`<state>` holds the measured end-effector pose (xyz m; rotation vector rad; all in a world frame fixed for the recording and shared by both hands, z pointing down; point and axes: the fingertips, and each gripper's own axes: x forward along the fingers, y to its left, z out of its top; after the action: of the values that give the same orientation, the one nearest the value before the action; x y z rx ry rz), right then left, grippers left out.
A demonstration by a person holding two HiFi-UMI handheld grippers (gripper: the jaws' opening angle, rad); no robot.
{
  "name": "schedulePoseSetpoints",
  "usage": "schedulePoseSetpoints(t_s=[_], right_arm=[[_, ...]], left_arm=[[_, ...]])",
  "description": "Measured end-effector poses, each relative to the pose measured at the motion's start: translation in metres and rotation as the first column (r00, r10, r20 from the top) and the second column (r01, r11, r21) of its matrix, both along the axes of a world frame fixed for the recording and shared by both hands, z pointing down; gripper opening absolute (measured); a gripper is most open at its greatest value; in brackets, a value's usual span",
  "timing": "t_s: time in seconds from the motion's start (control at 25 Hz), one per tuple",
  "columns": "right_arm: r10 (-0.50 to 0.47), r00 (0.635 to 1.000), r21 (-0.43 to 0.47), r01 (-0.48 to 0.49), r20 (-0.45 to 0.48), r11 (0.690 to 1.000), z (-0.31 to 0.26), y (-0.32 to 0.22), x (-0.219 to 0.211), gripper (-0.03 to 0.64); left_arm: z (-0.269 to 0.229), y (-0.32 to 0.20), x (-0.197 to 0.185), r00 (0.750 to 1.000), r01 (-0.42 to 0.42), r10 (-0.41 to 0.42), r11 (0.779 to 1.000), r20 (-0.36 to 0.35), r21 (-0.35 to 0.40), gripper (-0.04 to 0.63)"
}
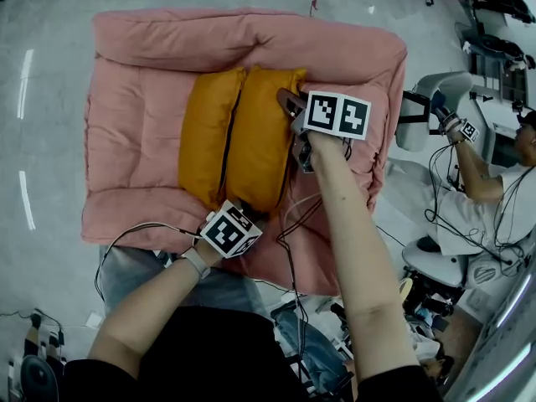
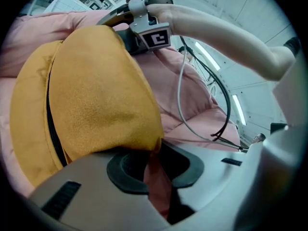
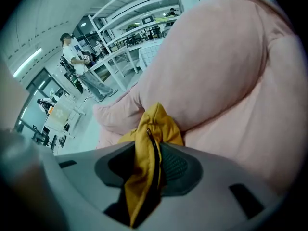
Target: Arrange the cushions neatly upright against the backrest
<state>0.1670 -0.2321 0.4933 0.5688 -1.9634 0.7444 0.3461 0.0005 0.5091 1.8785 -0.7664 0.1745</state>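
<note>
Two orange cushions lie side by side on a pink sofa [image 1: 134,115], their far ends toward the backrest [image 1: 251,44]. My right gripper [image 1: 291,107] is shut on the far right corner of the right cushion [image 1: 260,136]. In the right gripper view that zippered corner [image 3: 151,124] is pinched between the pads of the right gripper [image 3: 149,165]. My left gripper [image 1: 241,208] is at the same cushion's near end. In the left gripper view the left gripper [image 2: 154,165] is shut on that cushion's [image 2: 101,95] lower corner. The left cushion [image 1: 208,136] rests against it, untouched.
Black and white cables [image 1: 293,224] trail over the sofa's front edge. A person [image 1: 494,182] sits at equipment to the right, beside a chair [image 1: 435,266]. Bags and gear lie on the floor by my feet. Shelving and another person [image 3: 72,52] stand beyond the sofa.
</note>
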Motion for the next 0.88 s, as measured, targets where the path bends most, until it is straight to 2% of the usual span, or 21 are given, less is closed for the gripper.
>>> schedulePoseSetpoints(t_s=[0.28, 0.44, 0.56, 0.72, 0.88], right_arm=[[0.041, 0.998, -0.006, -0.040, 0.050, 0.999, -0.001, 0.001, -0.002, 0.161], [0.100, 0.990, -0.019, -0.099, 0.100, 0.995, -0.012, 0.000, 0.000, 0.212], [0.122, 0.985, -0.006, -0.122, 0.119, 0.993, -0.022, 0.003, -0.001, 0.241], [0.096, 0.990, 0.043, -0.101, 0.106, 0.994, -0.039, 0.006, 0.002, 0.258], [0.040, 0.996, 0.160, -0.051, 0.076, 0.986, -0.068, 0.014, 0.006, 0.258]], left_arm=[[0.001, 0.002, -0.005, 1.000, -0.026, 0.026, 1.000, -0.017, -0.001, 0.067], [-0.012, 0.006, 0.001, 0.996, -0.021, 0.018, 0.999, -0.084, -0.031, 0.084], [-0.017, 0.013, -0.001, 0.996, -0.025, 0.022, 0.999, -0.086, -0.032, 0.106], [-0.021, 0.022, -0.008, 0.994, -0.027, 0.022, 0.998, -0.111, -0.051, 0.129], [-0.025, 0.028, -0.012, 0.992, -0.033, 0.025, 0.998, -0.124, -0.057, 0.150]])
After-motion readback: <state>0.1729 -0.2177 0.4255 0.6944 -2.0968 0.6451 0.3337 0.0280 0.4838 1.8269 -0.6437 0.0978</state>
